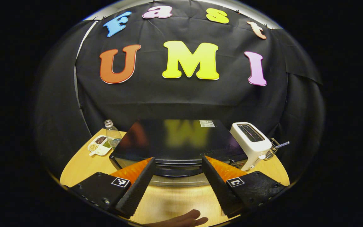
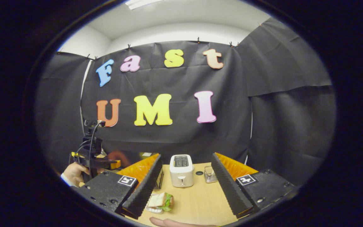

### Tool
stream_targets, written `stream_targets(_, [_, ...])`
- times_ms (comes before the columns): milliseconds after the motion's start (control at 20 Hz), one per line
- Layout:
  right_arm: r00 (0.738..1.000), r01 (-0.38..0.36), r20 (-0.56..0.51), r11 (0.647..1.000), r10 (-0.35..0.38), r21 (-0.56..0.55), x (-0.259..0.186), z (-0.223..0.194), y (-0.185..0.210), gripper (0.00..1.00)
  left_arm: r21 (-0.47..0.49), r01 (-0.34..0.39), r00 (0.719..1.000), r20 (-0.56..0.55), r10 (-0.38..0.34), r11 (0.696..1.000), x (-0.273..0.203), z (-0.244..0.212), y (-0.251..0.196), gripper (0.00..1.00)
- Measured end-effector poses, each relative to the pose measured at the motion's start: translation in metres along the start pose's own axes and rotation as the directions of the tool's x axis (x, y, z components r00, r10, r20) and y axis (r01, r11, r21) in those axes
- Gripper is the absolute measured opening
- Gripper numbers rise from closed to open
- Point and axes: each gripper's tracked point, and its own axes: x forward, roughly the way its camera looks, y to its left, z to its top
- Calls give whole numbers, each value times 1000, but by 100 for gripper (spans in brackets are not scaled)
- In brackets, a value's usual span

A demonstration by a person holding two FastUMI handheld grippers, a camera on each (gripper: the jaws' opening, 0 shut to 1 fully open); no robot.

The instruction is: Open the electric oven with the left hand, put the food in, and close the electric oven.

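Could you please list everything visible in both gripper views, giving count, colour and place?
electric oven: one, black, centre of the table, door shut
toaster: one, white, right of the oven
sandwich: one, bread with green leaves, on a small white tray near the table's front edge
divided dish: one, white, holding beans and grains, left of the oven
bottle: one, clear, behind the dish
wire holder: one, metal, right of the toaster
table: one, light wood
left gripper: jaws open, in front of the oven
right gripper: jaws open, above the sandwich
hand: one, holding the left gripper, seen in the right gripper view
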Motion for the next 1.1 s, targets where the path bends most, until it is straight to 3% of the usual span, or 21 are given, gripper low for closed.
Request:
stream_targets(300, [1000, -18, 17, 1000, 17, 11, 1, -3, -10, 100, 29, -46, 995, -85, 48, 999, 18, -23, 5, 98])
stream_targets(450, [999, -37, 31, 999, 37, 7, 5, -2, -11, 100, 26, -34, 994, -107, 37, 999, 14, -25, 2, 99])
stream_targets(500, [999, -42, 29, 999, 41, 5, 7, -3, -10, 89, 27, -32, 993, -117, 35, 999, 12, -28, 1, 99])
stream_targets(550, [999, -47, 24, 999, 47, 3, 8, -4, -8, 100, 38, -28, 992, -123, 33, 999, 11, -30, 2, 100])
stream_targets(600, [999, -47, 18, 999, 47, 3, 9, -5, -8, 100, 49, -23, 992, -121, 29, 999, 10, -30, 2, 100])
stream_targets(650, [999, -44, 14, 999, 44, 7, 11, -7, -8, 89, 64, -26, 991, -127, 34, 998, 9, -31, 2, 100])
stream_targets(700, [999, -43, 13, 999, 43, 8, 11, -6, -8, 100, 76, -28, 992, -124, 37, 997, 8, -31, 4, 100])
stream_targets(750, [999, -44, 9, 999, 44, 9, 12, -7, -7, 89, 77, -17, 993, -114, 26, 997, 11, -28, 0, 100])
stream_targets(850, [999, -47, 5, 999, 47, 11, 11, -8, -5, 90, 71, -11, 995, -96, 18, 997, 18, -24, -3, 100])
stream_targets(900, [999, -45, 5, 999, 45, 8, 10, -8, -6, 100, 55, -22, 996, -90, 27, 998, 22, -23, -1, 100])
stream_targets(1100, [999, -38, 5, 999, 38, 0, 5, -8, -10, 100, 38, -19, 993, -115, 23, 999, 27, -27, 2, 98])
